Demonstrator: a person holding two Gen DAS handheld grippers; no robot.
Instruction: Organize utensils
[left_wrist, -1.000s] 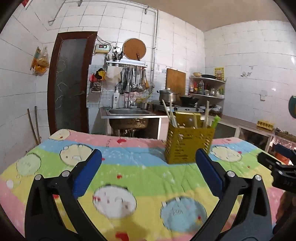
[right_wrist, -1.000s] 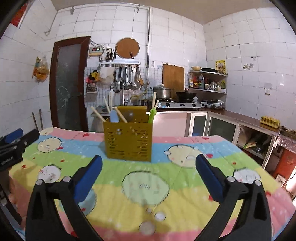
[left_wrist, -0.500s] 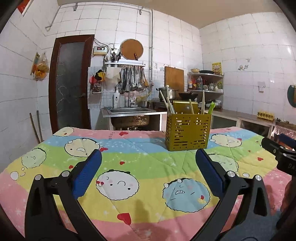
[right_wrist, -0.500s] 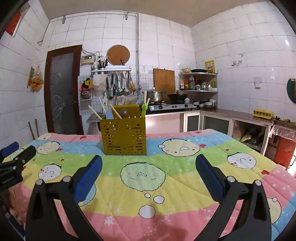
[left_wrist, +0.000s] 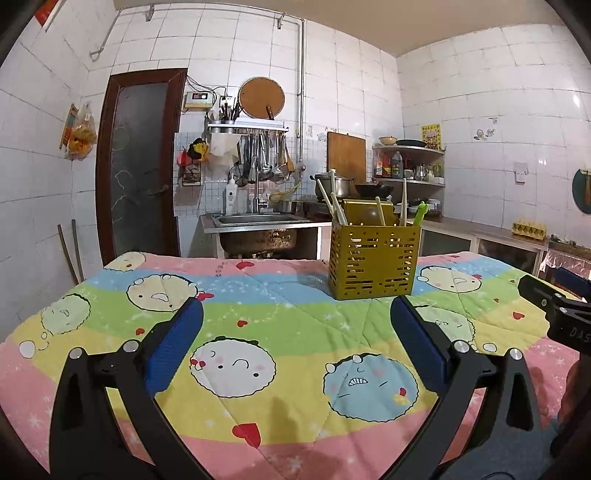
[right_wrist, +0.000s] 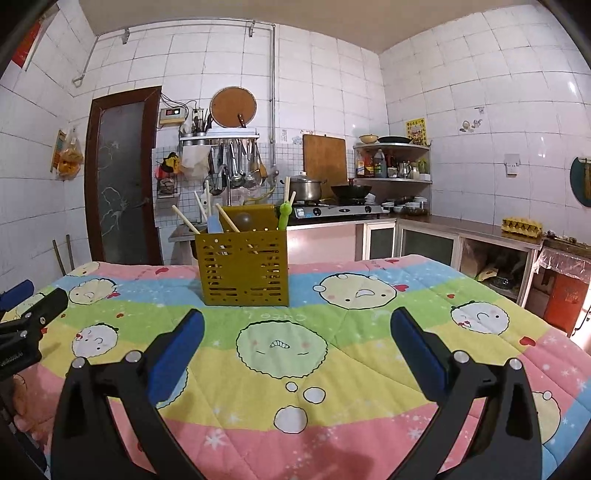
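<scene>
A yellow perforated utensil holder (left_wrist: 373, 258) stands upright on the far part of the table, also in the right wrist view (right_wrist: 243, 273). Wooden chopsticks (left_wrist: 334, 205), a blue spatula (right_wrist: 214, 224) and a green utensil (right_wrist: 283, 216) stick out of it. My left gripper (left_wrist: 295, 317) is open and empty, well short of the holder. My right gripper (right_wrist: 295, 319) is open and empty, also short of it. Each gripper shows at the edge of the other's view: the right one (left_wrist: 554, 306), the left one (right_wrist: 26, 325).
A colourful cartoon-print quilt (left_wrist: 280, 332) covers the table (right_wrist: 369, 350). Behind it are a steel sink (left_wrist: 258, 229), hanging ladles, a stove with a pot and wok (right_wrist: 351, 192), a counter and a brown door (left_wrist: 140, 166).
Both grippers have drawn back and risen, so the holder looks farther away and more of the quilt shows. Both stay open and empty.
</scene>
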